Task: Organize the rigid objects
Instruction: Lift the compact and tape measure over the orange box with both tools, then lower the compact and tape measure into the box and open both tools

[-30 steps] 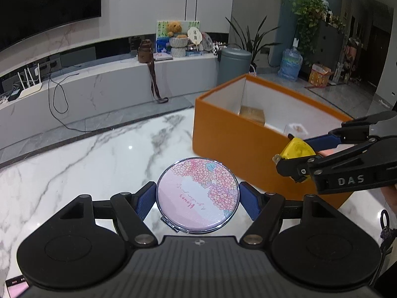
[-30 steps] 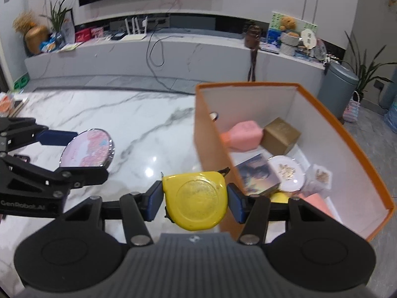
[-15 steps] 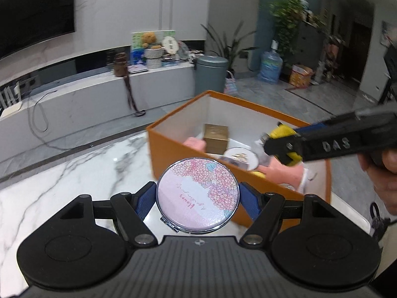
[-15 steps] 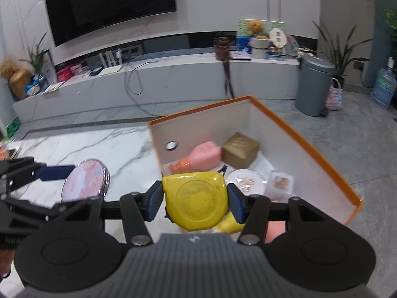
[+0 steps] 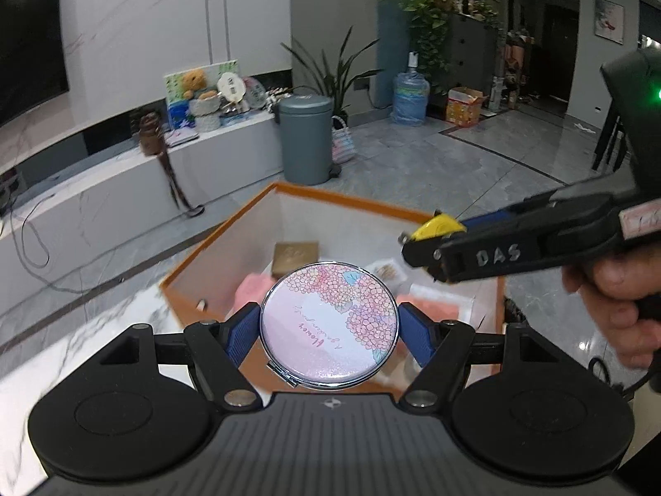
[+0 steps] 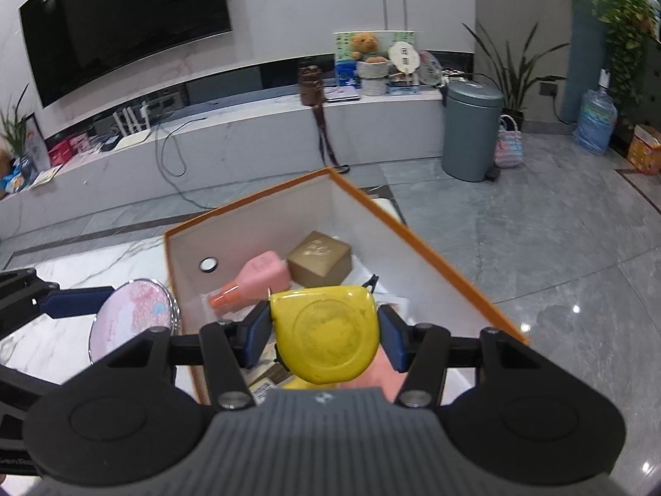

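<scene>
Carry-to-box step. Left gripper (image 5: pixel 329 330) clamped on round floral compact mirror (image 5: pixel 329 326); right gripper (image 6: pixel 324 332) clamped on yellow plastic tape measure (image 6: pixel 326 332); both above open orange storage box (image 6: pixel 433 262) at worktop edge. Next: lowering, releasing into free gaps.

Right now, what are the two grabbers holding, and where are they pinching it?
The left gripper pinches the round flowery mirror by its opposite edges. The right gripper pinches the yellow tape measure by its two sides, over the orange box.
</scene>
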`<state>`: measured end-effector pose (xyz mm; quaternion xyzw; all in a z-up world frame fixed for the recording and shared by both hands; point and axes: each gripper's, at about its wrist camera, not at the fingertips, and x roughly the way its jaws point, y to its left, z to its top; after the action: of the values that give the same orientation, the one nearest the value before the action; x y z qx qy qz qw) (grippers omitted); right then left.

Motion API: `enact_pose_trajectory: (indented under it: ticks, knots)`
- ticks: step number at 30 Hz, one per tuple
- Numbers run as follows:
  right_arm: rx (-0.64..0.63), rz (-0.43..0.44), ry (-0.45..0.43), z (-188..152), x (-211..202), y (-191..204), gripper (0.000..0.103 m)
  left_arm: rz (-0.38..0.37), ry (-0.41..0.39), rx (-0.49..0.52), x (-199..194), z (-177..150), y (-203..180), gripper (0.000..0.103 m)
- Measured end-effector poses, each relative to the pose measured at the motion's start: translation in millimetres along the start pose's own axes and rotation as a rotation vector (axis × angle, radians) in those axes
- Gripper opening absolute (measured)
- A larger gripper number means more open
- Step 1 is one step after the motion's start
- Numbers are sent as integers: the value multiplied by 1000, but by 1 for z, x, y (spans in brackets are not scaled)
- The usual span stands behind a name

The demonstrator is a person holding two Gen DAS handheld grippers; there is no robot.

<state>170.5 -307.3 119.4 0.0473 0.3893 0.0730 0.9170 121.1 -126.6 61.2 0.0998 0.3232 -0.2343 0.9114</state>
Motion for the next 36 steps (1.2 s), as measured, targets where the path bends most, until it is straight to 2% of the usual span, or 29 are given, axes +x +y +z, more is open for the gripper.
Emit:
enact_pose_trajectory:
  ticks: [6, 9, 14, 17, 22, 29, 36]
  knots:
    - [62, -26, 2, 5, 5, -25, 55, -16, 16, 11, 23, 21, -10, 83]
    - [85, -43, 23, 7, 13, -36, 55, 5, 48, 6, 43, 27, -9, 83]
    - [92, -60, 58, 6, 27, -46, 55, 36, 93, -67, 68, 35, 1, 83]
    - [82, -62, 81, 4, 35, -47, 55, 45, 131, -94, 84, 40, 9, 83]
    - [36, -72, 113, -2, 47, -40, 55, 45, 198, -74, 110, 46, 10, 83]
    - [4, -82, 161, -5, 65, -37, 55, 82, 335, -74, 146, 46, 6, 83]
    - [-1, -106, 220, -9, 80, -43, 55, 99, 383, -132, 161, 39, 6, 83]
